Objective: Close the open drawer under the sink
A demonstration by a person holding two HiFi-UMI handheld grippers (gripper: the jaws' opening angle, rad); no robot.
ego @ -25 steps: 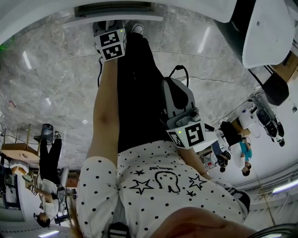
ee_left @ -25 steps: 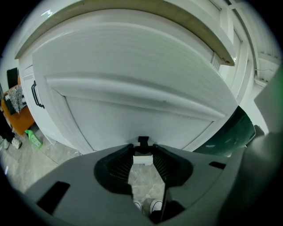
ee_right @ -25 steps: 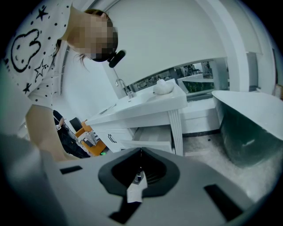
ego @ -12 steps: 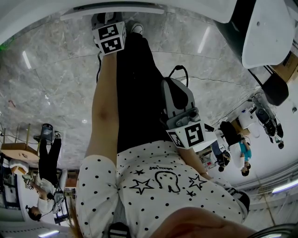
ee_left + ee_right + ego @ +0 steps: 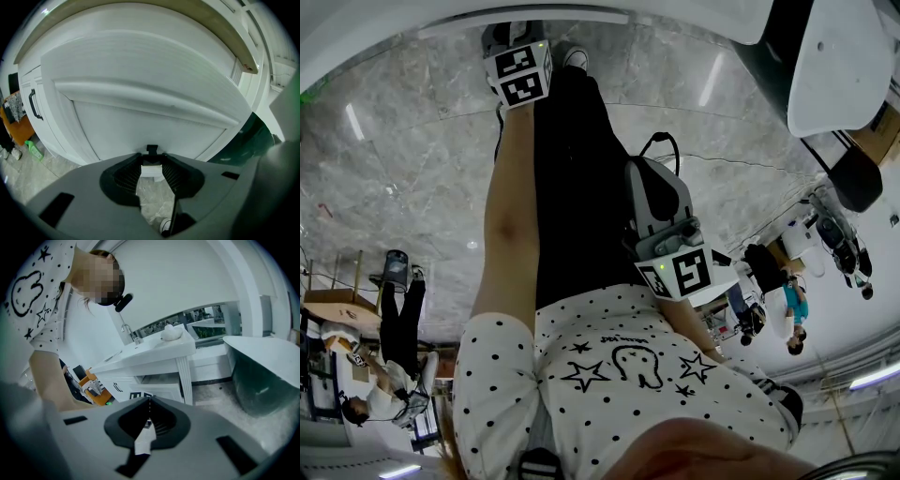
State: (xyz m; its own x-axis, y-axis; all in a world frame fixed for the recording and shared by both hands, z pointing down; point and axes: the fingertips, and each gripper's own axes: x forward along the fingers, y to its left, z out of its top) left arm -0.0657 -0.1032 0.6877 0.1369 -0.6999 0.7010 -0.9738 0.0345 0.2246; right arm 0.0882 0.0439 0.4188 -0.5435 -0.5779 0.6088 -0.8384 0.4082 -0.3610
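Low on the left of the head view, a person in black clothes (image 5: 398, 314) stands far off on the shiny grey stone floor (image 5: 394, 159).

At the top of that view, a bit left of the middle, the left gripper (image 5: 151, 158) is held out on a bare arm (image 5: 511, 216). It points at the big white drawer front (image 5: 154, 70) under the sink. The drawer front fills most of the left gripper view. A long white ridge handle (image 5: 140, 98) runs across it. The tips of the left gripper are just below the flat lower part of the drawer front. I cannot tell if they touch it. The jaws are a tiny bit apart and hold nothing. Only floor shows in the gap.

In the middle of the head view are the person's black trousers (image 5: 577, 169). Below them is a white shirt with black dots and stars (image 5: 609, 375).

Just right of the middle, the right gripper (image 5: 149, 417) is held close to the body, well away from the drawer. Its jaws are pressed together with nothing in them. Its own view shows a white sink counter (image 5: 154, 352) in the middle. A dark green tub with a white rim (image 5: 262, 380) is on the right.
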